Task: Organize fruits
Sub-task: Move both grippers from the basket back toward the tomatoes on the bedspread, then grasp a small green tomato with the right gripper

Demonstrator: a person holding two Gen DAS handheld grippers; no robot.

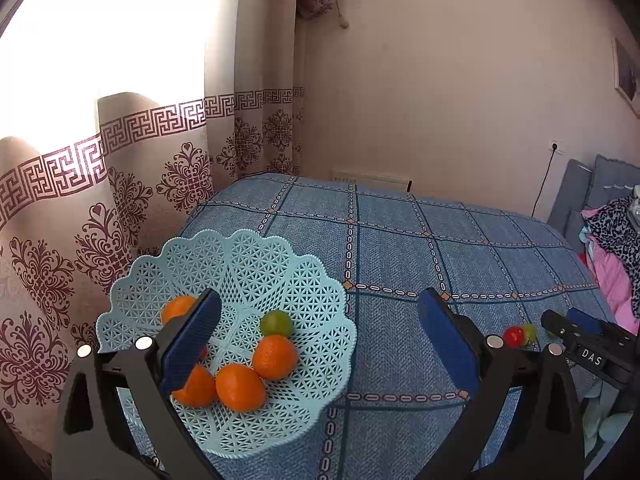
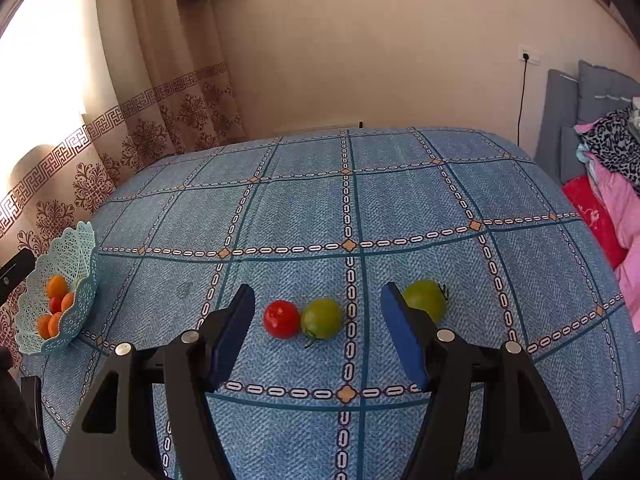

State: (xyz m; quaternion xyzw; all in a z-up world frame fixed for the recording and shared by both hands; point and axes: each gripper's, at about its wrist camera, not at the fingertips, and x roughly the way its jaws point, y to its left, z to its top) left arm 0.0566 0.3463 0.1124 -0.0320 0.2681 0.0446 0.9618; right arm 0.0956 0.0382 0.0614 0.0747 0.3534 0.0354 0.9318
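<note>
right gripper (image 2: 318, 334): jaws spread wide, nothing held; hovers just above the cloth, blue pads either side of two tomatoes.
red tomato (image 2: 281, 319): on the cloth between the pads, nearer the left pad, touching the green one on its right.
green tomato (image 2: 322, 318): also between the pads, stem toward the near side; the pair sit as one clump.
far-right tomato (image 2: 426, 300): green, just outside and behind the right pad, partly hidden by it.
left gripper (image 1: 320, 344): wide open, empty; left pad over the basket, right pad over bare cloth.
basket (image 1: 320, 280): pale blue lattice bowl at the left edge of the table, well apart from the loose tomatoes.
basket contents: oranges (image 1: 240, 387), one green fruit (image 1: 276, 323), something red half hidden behind the left pad.
table (image 2: 400, 208): blue check cloth, otherwise bare.
step in hand (judged): right gripper about to pick a loose tomato for the basket.
how to do it well: the span takes in both touching tomatoes, so shift sideways to centre on one, probably the red one, before closing; otherwise the squeeze may pinch both or pop one out.
grip: close gently, tomatoes look soft and round; clamp across the middle, pads low.
watch: right pad may nudge the far-right tomato and roll it.
progress (judged): most fruit in; three left on the cloth.
</note>
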